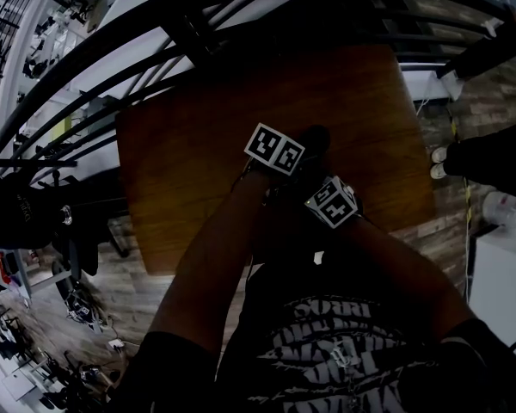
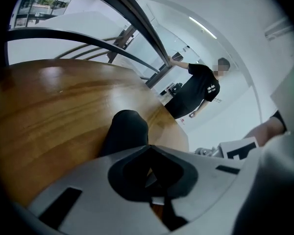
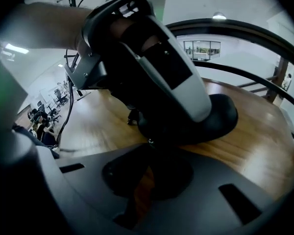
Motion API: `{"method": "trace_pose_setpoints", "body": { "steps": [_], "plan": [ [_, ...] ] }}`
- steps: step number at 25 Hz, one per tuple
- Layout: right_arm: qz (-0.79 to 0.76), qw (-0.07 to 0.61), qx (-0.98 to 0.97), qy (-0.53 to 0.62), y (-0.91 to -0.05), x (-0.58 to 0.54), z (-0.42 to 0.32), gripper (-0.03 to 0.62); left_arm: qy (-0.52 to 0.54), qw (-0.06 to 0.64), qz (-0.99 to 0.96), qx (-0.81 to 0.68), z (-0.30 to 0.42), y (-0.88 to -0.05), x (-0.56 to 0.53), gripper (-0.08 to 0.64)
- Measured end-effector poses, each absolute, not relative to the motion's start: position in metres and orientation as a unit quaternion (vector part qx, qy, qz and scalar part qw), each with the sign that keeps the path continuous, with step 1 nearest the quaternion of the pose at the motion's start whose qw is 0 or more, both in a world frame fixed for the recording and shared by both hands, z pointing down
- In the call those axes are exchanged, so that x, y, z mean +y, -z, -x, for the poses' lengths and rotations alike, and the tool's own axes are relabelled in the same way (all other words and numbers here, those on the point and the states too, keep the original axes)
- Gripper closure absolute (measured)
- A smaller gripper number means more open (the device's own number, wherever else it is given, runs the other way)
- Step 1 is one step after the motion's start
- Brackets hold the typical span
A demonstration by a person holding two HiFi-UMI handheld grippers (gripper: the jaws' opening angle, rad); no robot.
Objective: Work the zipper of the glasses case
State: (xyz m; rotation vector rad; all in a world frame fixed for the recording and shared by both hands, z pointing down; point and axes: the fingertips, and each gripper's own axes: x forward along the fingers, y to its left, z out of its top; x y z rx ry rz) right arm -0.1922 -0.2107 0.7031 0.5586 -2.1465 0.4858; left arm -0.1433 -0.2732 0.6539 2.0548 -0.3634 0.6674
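The wooden bench (image 1: 189, 162) is carrying the glasses case (image 3: 220, 116): the left claw (image 2: 148, 148) is clamping the end just ahead of it, and the right claw (image 3: 149, 145) is pinching the zipper pull (image 3: 149, 141) (a skewed tug risks slipping off).

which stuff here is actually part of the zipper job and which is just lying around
In the job:
glasses case
zipper pull
left claw
right claw
table under the case

Just around:
railing
person standing beyond the table
white shoes on the floor

Glossy, smooth wooden table (image 2: 49, 106); matt black glasses case (image 3: 220, 116); smooth, matt grey plastic left gripper (image 2: 148, 152).
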Motion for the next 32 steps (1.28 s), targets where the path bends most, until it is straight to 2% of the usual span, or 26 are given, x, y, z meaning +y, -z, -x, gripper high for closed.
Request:
{"method": "trace_pose_setpoints", "body": {
  "steps": [14,20,32],
  "plan": [
    [-0.225,0.396,-0.859,-0.233,-0.707,-0.199,0.22,0.594,-0.274,0.455,-0.833,-0.155,0.144,-0.656,-0.273,0.561],
    [-0.237,0.379,-0.86,-0.245,-0.706,-0.202,0.21,0.594,-0.278,0.455,-0.831,-0.157,0.142,-0.656,-0.273,0.561],
    [-0.24,0.388,-0.86,-0.229,-0.706,-0.204,0.185,0.595,-0.286,0.451,-0.83,-0.162,0.143,-0.658,-0.274,0.561]
  ]
}}
